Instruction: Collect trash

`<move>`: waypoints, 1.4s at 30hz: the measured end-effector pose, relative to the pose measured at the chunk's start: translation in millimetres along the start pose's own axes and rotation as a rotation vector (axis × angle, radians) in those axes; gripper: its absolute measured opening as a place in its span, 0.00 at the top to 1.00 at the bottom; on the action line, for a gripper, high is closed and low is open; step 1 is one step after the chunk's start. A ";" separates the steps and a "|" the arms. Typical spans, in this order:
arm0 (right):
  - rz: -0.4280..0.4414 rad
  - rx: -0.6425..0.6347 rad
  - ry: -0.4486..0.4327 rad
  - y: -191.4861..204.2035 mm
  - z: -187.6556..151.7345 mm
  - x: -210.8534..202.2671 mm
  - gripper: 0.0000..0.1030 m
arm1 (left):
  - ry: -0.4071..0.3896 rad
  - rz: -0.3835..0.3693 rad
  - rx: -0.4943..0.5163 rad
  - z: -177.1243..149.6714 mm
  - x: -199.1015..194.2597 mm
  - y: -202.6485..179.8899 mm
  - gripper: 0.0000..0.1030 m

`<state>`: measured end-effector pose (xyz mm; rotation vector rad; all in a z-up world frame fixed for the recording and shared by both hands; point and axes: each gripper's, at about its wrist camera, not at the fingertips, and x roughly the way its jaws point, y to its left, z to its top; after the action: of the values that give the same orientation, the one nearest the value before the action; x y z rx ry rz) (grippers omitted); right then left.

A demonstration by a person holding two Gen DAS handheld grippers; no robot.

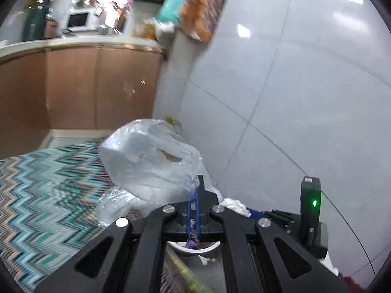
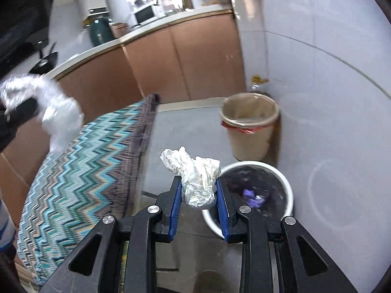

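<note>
Left gripper (image 1: 194, 190) pinches a plastic bag (image 1: 146, 161) — right gripper (image 2: 199, 190) clamps crumpled paper (image 2: 195, 178) between pads.

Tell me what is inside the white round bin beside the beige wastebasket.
The white round bin has a dark lining with small purple scraps lying in it. The crumpled white paper held in the right gripper hides its near left part.

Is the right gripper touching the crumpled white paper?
Touching. In the right wrist view the right gripper has both blue pads pressed against the sides of the crumpled white paper.
</note>
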<state>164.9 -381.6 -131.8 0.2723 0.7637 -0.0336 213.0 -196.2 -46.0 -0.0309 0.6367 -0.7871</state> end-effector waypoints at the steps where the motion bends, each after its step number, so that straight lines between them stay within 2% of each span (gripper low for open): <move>1: -0.015 0.010 0.007 -8.0 -1.3 6.1 0.73 | 0.040 -0.018 -0.003 3.0 24.7 -6.6 0.98; 6: -0.063 0.054 0.041 -45.3 -4.7 32.1 0.71 | 0.181 -0.031 -0.028 3.0 117.2 -24.6 0.98; 15: -0.126 0.076 0.128 -88.3 -6.6 89.1 0.66 | 0.359 0.011 -0.042 -23.4 223.9 -20.9 0.93; 19: -0.138 0.091 0.152 -98.5 -10.7 104.9 0.54 | 0.398 0.020 -0.053 -29.4 243.4 -16.4 0.74; 24: -0.149 0.099 0.153 -100.4 -13.7 107.4 0.42 | 0.380 0.035 -0.052 -28.4 239.5 -8.8 0.72; 29: -0.163 0.101 0.125 -90.8 -10.5 94.2 0.24 | 0.291 0.056 -0.053 -16.8 212.6 -7.8 0.72; 34: -0.172 0.075 0.052 -65.9 0.7 60.2 0.06 | 0.138 0.111 0.004 -3.3 144.1 -11.8 0.72; 39: -0.163 0.041 -0.041 -29.6 13.9 11.4 0.01 | 0.053 0.178 0.061 0.9 70.8 -12.1 0.65; 42: -0.166 0.006 -0.096 -1.3 19.4 -20.7 0.01 | -0.014 0.225 0.057 -1.9 28.2 -7.6 0.55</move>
<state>163.0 -389.2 -104.5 0.2109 0.6890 -0.2047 222.0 -220.1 -60.3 0.0856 0.5924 -0.5862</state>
